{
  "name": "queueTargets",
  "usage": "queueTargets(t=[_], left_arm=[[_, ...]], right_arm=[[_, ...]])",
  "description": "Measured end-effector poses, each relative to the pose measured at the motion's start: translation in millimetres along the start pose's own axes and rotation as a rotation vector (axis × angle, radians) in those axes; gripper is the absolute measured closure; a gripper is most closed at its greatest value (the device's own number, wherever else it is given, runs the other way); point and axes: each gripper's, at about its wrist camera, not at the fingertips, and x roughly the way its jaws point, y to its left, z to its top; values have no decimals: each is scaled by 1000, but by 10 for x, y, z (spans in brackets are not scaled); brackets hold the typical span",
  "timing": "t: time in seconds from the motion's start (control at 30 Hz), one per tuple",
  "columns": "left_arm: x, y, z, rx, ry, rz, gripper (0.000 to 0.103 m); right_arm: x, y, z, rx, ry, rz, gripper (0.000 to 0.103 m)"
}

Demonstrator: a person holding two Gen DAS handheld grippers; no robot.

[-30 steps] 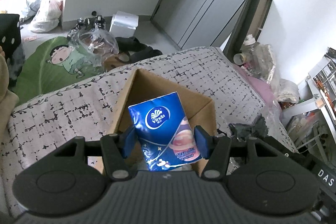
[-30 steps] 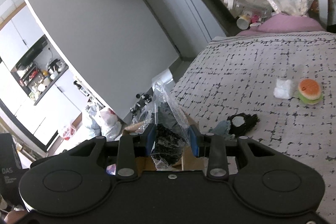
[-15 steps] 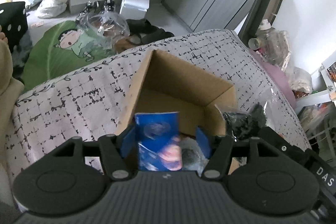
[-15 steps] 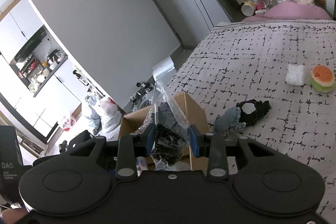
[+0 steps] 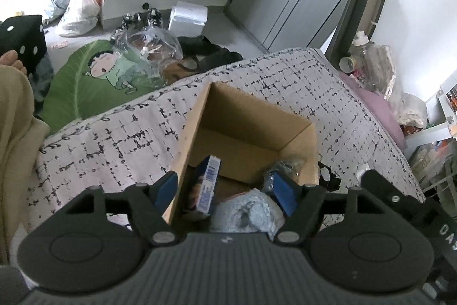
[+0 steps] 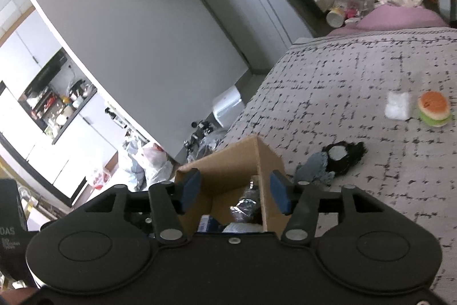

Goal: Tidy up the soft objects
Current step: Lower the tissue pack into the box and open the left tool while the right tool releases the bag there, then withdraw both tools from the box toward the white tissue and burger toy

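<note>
Now both handheld grippers hover over an open brown cardboard box (image 5: 251,133) that sits on a bed covered with a grey quilt printed with black broken-grid marks (image 5: 114,139).

Seen from the left wrist camera, the left gripper (image 5: 225,190) has its blue-padded jaws spread wide and grips nothing. Between and below them, inside the box, a blue tissue packet (image 5: 207,187) stands on edge, leaning against the box's left wall. Beside it, to the right, lies a pale blue-grey soft bundle (image 5: 248,212). A crumpled clear plastic bag holding something dark (image 5: 285,166) rests against the box's right wall.

Seen from the right wrist camera, the right gripper (image 6: 234,190) also has its jaws wide apart and empty, straddling the near corner of the same box (image 6: 228,167). Glimpses of the blue packet (image 6: 207,223) and the plastic bag (image 6: 248,205) show inside.

Outside the box, on the quilt (image 6: 357,76), a small grey-blue cloth (image 6: 312,169) touches a black fuzzy item with a white round patch (image 6: 344,155), both just beside the box. Well apart from them lie a white square pad (image 6: 397,105) and, just beside it, a plush hamburger toy (image 6: 434,109).
</note>
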Motion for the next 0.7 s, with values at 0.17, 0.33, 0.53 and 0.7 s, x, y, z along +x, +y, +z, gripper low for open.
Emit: queueTargets(t=[0.17,0.33,0.53,0.7], left_arm=[[-103,-87,-30,4,-17,5,24],[-202,-215,-81,29,-32,11,23],[-302,-382,-162,62,-54,1,22],[-396,-554,-243,93,-63,-9,22]], right_arm=[[-219,-68,81,-8,-54,-46,20],[-381,-127,146,-28,-83,-75,14],[-567,-203,182,-48,-104,-99,12],[-747,-273,254,-65,-125,-99,12]])
